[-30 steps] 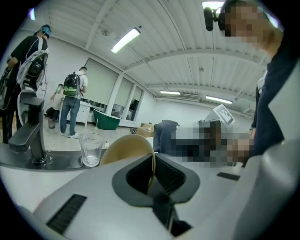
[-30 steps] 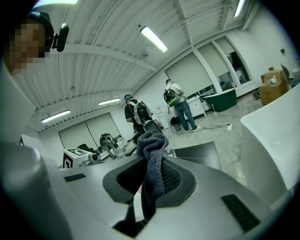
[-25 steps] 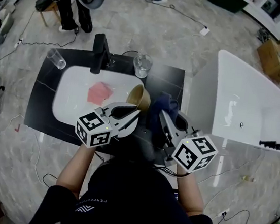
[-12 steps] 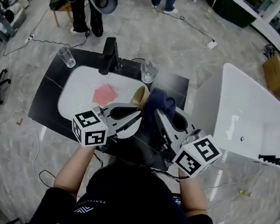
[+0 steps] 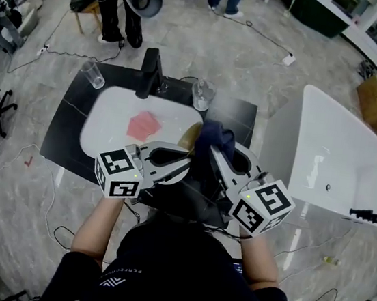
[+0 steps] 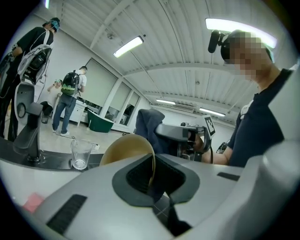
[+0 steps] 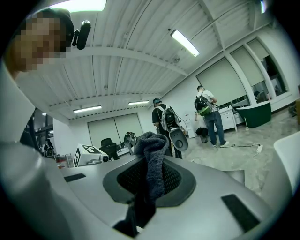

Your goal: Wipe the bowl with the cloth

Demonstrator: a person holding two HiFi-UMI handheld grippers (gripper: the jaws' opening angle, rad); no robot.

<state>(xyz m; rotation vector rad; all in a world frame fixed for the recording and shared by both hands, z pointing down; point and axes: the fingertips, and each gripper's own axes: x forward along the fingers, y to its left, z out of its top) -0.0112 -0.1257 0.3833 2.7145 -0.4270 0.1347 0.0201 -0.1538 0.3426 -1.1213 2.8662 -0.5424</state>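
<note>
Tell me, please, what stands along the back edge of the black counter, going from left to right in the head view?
Clear glass → black faucet → second clear glass.

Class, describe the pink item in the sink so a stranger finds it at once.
Start at the black counter with its white basin. On the basin's floor, near the black tap, lies a flat pink square, the only coloured thing there.

Left claw [image 5: 188,159] pinching bowl [image 5: 189,137] rim, right claw [image 5: 213,154] pinching cloth [image 5: 218,135]; tips close together, near level.
</note>
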